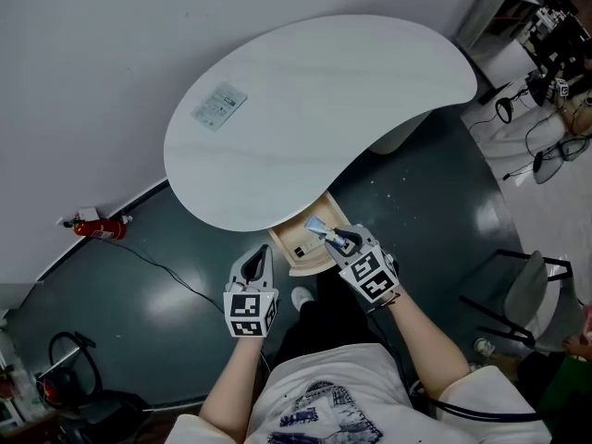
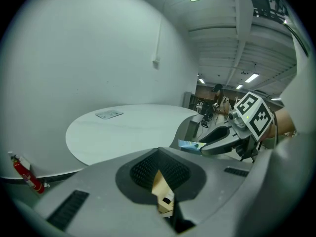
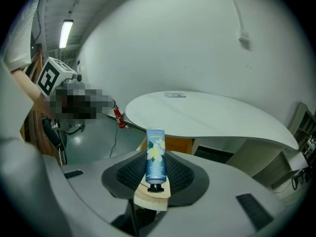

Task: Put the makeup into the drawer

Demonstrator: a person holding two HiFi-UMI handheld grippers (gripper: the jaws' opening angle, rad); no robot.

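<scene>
The right gripper [image 1: 335, 239] is clamped on a blue, flower-printed cream tube [image 3: 155, 157] over the open wooden drawer [image 1: 294, 251] under the white table [image 1: 314, 100]. The left gripper [image 1: 262, 257] has its jaws together, empty, beside the drawer.

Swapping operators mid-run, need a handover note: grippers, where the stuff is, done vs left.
Grippers: left gripper shut and empty, just left of the drawer. The right gripper is shut on the tube, cap end toward the camera, and held over the open drawer.
Things: the drawer is pulled out from under the near edge of the table. A flat packet lies on the far side of the tabletop; can't tell if it is makeup.
Done: drawer open, tube in hand.
Left: lower the tube into the drawer and release it.
</scene>
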